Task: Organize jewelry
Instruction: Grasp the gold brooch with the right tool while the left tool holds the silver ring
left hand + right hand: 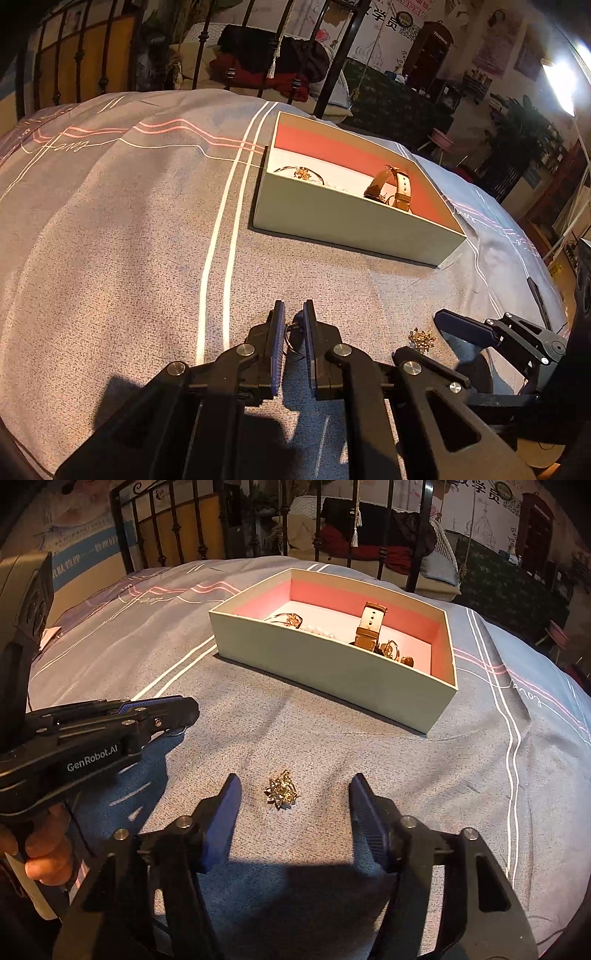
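The left gripper (293, 332) has its fingers nearly closed around a thin metal ring (291, 334) on the grey bed cover (129, 221), probably to lift it. The right gripper (293, 799), fingers wide apart and empty, straddles a spiky gold flower-shaped brooch (281, 789), short of the pale pink-lined cardboard box (332, 672).

We cannot make out the small ring-like thing (291, 338) between the left gripper (293, 332) fingers; its shape is mostly hidden by the pads. The box (332, 672) near wall hides the lower parts of the watch (369, 627) and bracelet (290, 619). The small pale pieces between them are too tiny to name.
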Action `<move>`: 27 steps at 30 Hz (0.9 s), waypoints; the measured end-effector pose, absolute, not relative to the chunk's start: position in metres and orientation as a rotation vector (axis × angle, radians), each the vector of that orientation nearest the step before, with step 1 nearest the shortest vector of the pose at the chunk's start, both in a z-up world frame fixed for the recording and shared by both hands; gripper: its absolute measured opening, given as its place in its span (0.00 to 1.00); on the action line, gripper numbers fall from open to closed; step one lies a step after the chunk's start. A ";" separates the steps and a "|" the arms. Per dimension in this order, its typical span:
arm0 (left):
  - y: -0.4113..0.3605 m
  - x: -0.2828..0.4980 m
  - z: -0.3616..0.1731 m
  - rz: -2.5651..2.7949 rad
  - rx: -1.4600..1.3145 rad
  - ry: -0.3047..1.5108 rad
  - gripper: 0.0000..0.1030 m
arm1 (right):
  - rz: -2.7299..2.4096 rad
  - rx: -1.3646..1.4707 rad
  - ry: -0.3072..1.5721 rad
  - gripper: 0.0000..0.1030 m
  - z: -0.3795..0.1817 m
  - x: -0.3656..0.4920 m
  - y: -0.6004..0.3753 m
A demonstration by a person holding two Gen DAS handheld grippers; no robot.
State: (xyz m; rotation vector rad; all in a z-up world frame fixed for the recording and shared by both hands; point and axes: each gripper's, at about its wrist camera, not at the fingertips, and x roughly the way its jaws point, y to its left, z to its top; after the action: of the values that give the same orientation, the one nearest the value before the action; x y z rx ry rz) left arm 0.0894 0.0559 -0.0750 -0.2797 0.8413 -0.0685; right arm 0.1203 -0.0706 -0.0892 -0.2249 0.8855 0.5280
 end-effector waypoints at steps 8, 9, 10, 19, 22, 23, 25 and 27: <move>0.056 0.089 -0.075 -0.069 -0.275 0.839 0.10 | 0.544 -0.178 0.875 0.18 -0.088 0.110 -0.078; 0.056 0.089 -0.075 -0.070 -0.274 0.839 0.10 | 0.545 -0.171 0.871 0.18 -0.087 0.108 -0.080; 0.056 0.089 -0.075 -0.072 -0.272 0.839 0.12 | 0.547 -0.168 0.869 0.18 -0.087 0.107 -0.082; 0.041 0.074 -0.068 -0.050 -0.147 0.821 0.53 | 0.556 -0.129 0.850 0.18 -0.089 0.098 -0.094; 0.039 0.077 -0.070 -0.041 -0.131 0.840 0.53 | 0.559 -0.123 0.848 0.18 -0.089 0.098 -0.094; 0.036 0.077 -0.071 -0.033 -0.112 0.844 0.53 | 0.560 -0.121 0.847 0.18 -0.089 0.098 -0.095; 0.031 0.079 -0.072 -0.017 -0.074 0.853 0.53 | 0.562 -0.116 0.847 0.18 -0.089 0.098 -0.096; 0.028 0.080 -0.073 -0.009 -0.048 0.860 0.53 | 0.563 -0.115 0.847 0.18 -0.089 0.098 -0.096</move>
State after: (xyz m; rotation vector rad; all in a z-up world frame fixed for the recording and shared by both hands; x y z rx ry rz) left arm 0.0802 0.0277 -0.0734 -0.0477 0.8595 -0.0092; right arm 0.0980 -0.0959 -0.0889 -0.1146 0.8469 0.5628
